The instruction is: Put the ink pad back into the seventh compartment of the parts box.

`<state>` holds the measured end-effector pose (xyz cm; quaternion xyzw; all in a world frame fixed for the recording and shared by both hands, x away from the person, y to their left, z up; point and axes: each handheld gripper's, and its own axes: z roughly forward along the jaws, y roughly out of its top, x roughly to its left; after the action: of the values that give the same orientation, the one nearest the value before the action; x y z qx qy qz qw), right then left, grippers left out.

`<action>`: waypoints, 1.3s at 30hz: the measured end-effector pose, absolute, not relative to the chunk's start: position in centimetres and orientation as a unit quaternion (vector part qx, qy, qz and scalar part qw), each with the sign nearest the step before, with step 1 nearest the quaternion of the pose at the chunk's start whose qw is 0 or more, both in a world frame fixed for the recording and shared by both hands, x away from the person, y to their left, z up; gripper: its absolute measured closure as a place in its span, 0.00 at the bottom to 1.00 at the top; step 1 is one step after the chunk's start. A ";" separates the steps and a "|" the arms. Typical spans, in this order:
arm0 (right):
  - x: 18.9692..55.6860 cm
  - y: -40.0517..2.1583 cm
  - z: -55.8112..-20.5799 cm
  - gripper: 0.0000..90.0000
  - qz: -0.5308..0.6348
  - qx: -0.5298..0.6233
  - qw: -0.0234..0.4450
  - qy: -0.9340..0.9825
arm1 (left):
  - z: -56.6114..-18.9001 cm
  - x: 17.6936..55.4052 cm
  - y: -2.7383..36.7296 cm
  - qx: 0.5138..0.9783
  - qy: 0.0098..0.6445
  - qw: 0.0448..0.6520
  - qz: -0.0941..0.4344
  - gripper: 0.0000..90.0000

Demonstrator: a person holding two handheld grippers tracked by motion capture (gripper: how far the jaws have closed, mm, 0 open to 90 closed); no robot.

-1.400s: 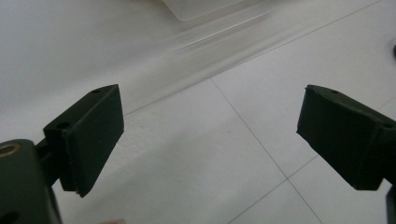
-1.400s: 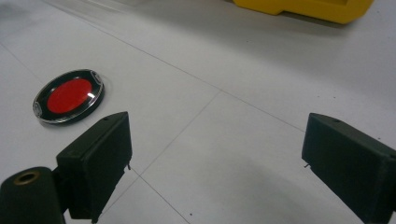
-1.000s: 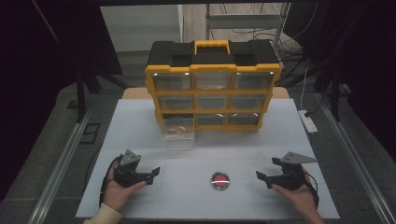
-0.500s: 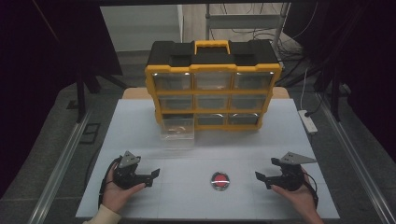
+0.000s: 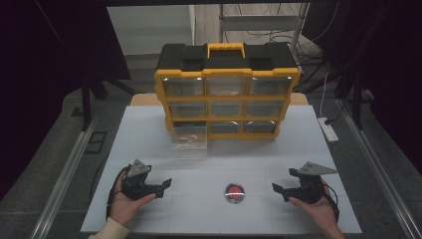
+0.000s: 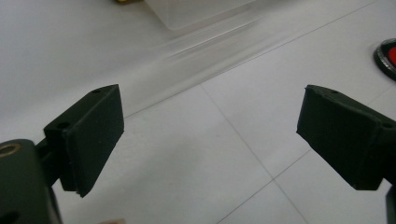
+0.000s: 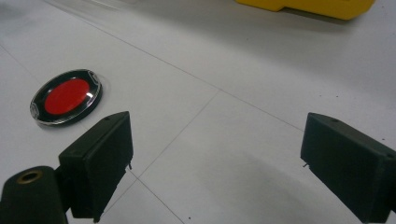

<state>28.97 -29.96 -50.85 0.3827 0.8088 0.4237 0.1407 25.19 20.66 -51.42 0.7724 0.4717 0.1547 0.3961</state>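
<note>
A round red disc with a black and clear rim [image 5: 235, 192] lies on the white table [image 5: 149, 144] near the front, between both hands; it also appears as the disc [image 7: 66, 96] and at the edge as the disc [image 6: 387, 56]. My left gripper [image 5: 161, 185] rests at the front left, held open and empty; my left gripper [image 6: 210, 135] has its jaws wide apart. At the front right my right gripper [image 5: 279, 190] is likewise open and empty, and my right gripper [image 7: 215, 168] points past the disc.
A yellow and black drawer organizer [image 5: 226, 89] stands at the back of the table. One clear drawer [image 5: 188, 138] is pulled out at its lower left, with something small inside. A white power strip [image 5: 329, 129] lies off the right edge.
</note>
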 end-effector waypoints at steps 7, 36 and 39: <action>28.9 -30.0 -50.8 0.11 0.425 0.383 0.143 0.808 | -51.0 25.7 20.3 0.774 0.466 0.401 0.152 0.09; 29.0 -30.0 -50.9 0.11 0.420 0.386 0.146 0.808 | -48.2 27.6 15.2 0.800 0.408 0.422 0.125 0.10; 29.0 -30.1 -50.9 0.11 0.420 0.387 0.146 0.808 | -48.1 27.8 14.6 0.804 0.402 0.421 0.120 0.10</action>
<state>29.02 -30.05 -50.90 0.3867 0.8079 0.4201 0.1457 27.82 14.59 -48.10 0.8040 0.4022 0.1205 0.4210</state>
